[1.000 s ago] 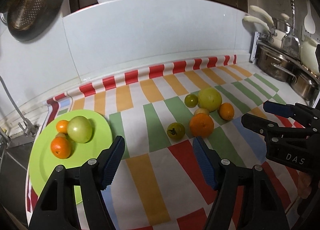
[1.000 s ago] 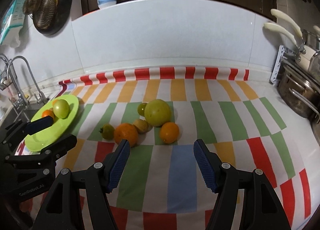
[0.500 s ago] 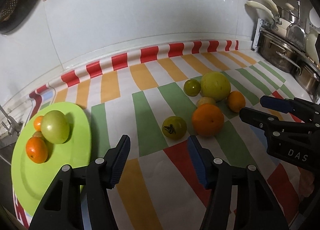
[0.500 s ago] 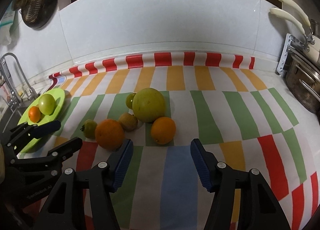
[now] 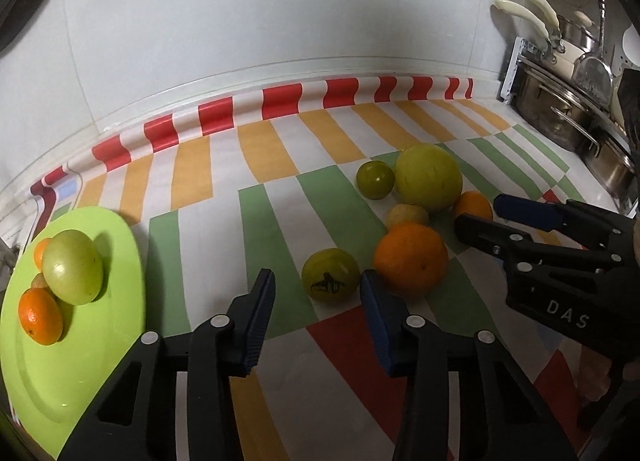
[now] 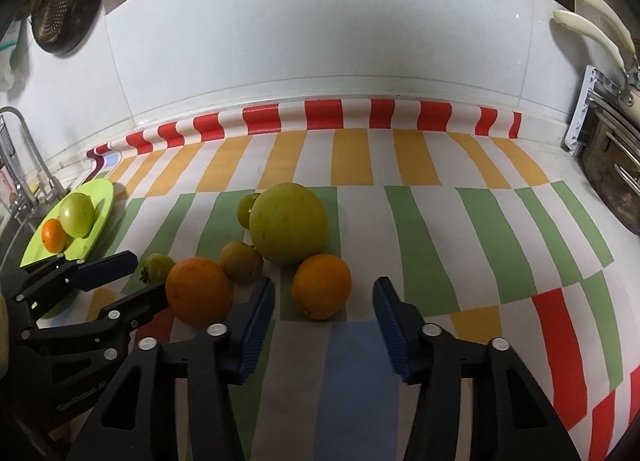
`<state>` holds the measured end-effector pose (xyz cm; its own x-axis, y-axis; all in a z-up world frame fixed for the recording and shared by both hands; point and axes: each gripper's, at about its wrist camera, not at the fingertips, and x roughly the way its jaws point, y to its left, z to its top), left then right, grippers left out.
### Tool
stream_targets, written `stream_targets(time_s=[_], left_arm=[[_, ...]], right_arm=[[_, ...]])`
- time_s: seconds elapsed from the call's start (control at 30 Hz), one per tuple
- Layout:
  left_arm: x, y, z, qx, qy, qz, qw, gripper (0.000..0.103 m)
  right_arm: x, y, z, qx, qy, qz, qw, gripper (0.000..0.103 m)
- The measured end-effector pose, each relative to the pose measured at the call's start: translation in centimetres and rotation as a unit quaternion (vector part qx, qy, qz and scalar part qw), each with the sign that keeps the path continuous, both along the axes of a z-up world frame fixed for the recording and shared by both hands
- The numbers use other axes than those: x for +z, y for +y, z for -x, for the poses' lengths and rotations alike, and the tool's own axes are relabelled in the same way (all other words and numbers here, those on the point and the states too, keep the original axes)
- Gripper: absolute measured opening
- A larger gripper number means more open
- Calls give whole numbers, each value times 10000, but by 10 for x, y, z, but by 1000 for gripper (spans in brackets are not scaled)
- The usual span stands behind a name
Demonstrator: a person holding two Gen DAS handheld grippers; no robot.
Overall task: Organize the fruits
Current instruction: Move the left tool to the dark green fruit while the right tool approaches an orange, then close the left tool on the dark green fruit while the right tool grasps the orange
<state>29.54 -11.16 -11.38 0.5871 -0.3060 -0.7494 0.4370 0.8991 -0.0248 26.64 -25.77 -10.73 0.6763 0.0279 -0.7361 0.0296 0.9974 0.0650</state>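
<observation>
Both grippers are sitting lower and closer to the loose fruit than a second ago, and their jaws have just been closing, with nothing between the pads yet.

Nearest in the left wrist view, the left gripper is standing at a narrow gap, empty, its tips just short of the small green tomato at centre frame. Nearest in the right wrist view, the right gripper is also narrowed and empty, lined up on the small orange just beyond its tips.

Further out, the large orange is lying just right of the tomato, with a brownish fruit behind it, then the big yellow-green fruit and a second green tomato beside it, all on the striped mat. At the left edge of both views, the green plate is already carrying a green tomato and small oranges.

Risks, as I judge them: each gap is looking barely wider than its target, so a fingertip could be landing on top of the round fruit and rolling it into its neighbours. The two grippers are also working near each other around the large orange and could be colliding.
</observation>
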Motion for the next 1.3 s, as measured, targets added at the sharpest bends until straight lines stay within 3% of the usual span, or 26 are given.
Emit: stream_targets(time_s=[0.1, 0.3, 0.67, 1.3], left_arm=[[-1, -1, -2, -15, 36, 24, 10000, 38], [-5, -1, -8, -8, 206, 91, 9997, 30], [3, 4, 1, 71, 94, 129, 9998, 29], [55, 33, 54, 296, -411, 384, 9980, 29]], right_arm=[[-3, 2, -4, 8, 33, -4, 10000, 49], [-6, 1, -6, -43, 121, -42, 9999, 34], [5, 1, 9, -118, -11, 21, 9999, 34], [50, 33, 53, 241, -466, 7, 9986, 34]])
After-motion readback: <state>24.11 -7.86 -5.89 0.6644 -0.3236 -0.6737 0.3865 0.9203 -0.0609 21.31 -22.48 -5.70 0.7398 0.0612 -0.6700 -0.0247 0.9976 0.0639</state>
